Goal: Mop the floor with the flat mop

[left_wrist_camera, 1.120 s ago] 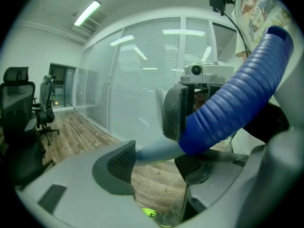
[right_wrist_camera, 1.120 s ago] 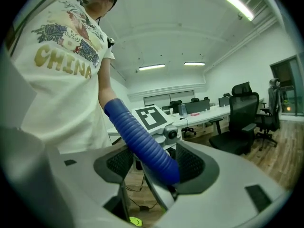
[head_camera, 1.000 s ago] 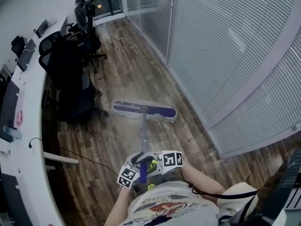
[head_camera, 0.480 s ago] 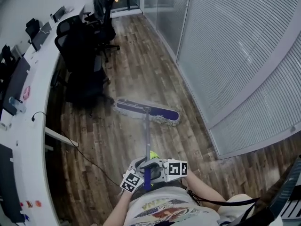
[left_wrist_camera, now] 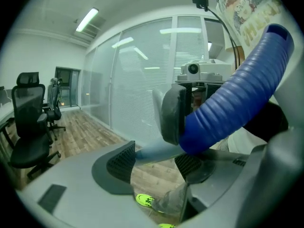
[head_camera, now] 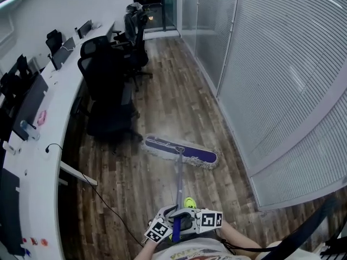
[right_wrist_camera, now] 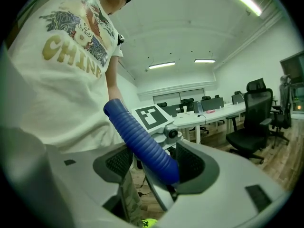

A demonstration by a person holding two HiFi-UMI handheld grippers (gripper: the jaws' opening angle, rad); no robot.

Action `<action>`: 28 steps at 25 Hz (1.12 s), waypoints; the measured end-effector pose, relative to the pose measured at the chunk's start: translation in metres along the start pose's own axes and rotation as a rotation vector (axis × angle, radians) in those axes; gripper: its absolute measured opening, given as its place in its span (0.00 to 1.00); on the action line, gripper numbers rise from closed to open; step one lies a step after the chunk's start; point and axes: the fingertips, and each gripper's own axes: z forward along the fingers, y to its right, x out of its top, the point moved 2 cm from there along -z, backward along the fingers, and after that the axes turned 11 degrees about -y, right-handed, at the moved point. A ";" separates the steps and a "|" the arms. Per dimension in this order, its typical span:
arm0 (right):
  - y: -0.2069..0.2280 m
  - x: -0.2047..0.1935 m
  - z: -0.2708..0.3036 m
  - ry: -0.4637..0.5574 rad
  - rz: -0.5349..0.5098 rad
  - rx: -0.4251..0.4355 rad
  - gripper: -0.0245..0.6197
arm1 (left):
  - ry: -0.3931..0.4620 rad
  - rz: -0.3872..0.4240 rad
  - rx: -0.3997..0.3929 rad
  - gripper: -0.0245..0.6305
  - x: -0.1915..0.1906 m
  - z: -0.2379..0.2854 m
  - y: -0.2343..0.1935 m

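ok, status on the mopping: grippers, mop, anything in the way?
Left gripper and right gripper both shut on mop handle. Mop head flat on floor, out front. Office chair close by its left end.

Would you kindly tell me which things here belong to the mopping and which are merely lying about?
Job: flat mop, held by left gripper and right gripper; wooden floor.
Lying about: office chairs, white desk, black cable, monitors.

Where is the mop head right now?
In the head view, the mop head lies flat on the wood floor at centre, just right of the nearest black chair and left of the glass wall.
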 end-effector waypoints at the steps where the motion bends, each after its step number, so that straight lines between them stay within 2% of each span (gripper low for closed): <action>1: 0.007 -0.001 -0.004 -0.002 -0.003 0.009 0.45 | -0.002 0.002 0.003 0.39 0.003 0.004 -0.006; 13: 0.138 -0.001 -0.093 0.027 -0.032 0.044 0.45 | -0.043 0.035 0.030 0.39 0.091 0.082 -0.114; 18: 0.181 -0.010 -0.132 0.032 -0.049 0.070 0.45 | -0.040 0.023 0.054 0.39 0.123 0.119 -0.147; 24: 0.220 -0.016 -0.153 0.015 -0.058 0.089 0.45 | -0.063 0.035 0.070 0.39 0.140 0.144 -0.179; 28: 0.247 -0.010 -0.160 0.033 -0.061 0.086 0.45 | -0.035 -0.002 0.075 0.39 0.153 0.149 -0.205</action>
